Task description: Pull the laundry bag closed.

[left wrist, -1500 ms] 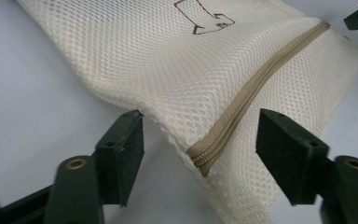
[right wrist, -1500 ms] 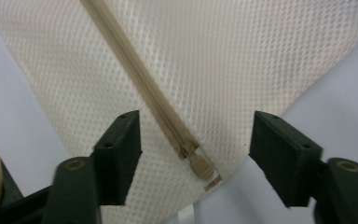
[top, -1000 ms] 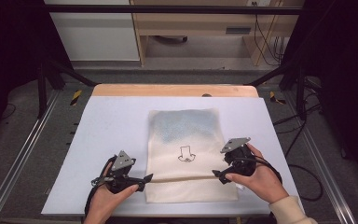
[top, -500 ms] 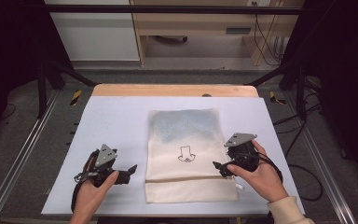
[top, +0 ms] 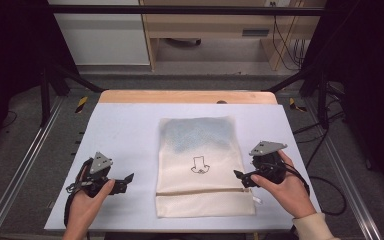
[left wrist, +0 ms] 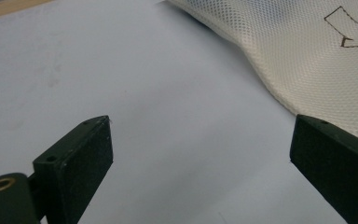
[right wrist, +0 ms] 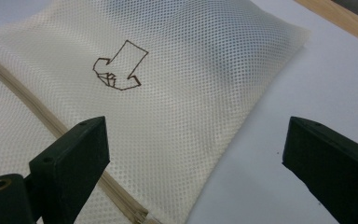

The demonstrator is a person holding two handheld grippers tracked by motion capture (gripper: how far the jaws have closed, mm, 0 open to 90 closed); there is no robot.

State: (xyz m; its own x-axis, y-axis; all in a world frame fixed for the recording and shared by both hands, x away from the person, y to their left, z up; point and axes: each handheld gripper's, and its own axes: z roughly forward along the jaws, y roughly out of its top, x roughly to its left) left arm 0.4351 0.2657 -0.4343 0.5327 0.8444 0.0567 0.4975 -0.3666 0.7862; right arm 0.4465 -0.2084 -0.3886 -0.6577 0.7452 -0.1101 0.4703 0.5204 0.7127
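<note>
cream mesh zip bag (top: 200, 165) with a little arrow drawing lies flat mid counter (top: 125, 130). left gripper (top: 122, 181) and right gripper (top: 241, 176) both gape wide, empty, either side. i'd pinch the zipper end low, slowly.

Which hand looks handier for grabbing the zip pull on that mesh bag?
Probably the right gripper: open at the mesh bag's edge, near the zip pull. The left gripper sits farther off.

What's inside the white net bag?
Something bluish-grey shows faintly through the far half of the mesh bag, above the arrow drawing. The weave blurs it, so what it is can't be told.
</note>
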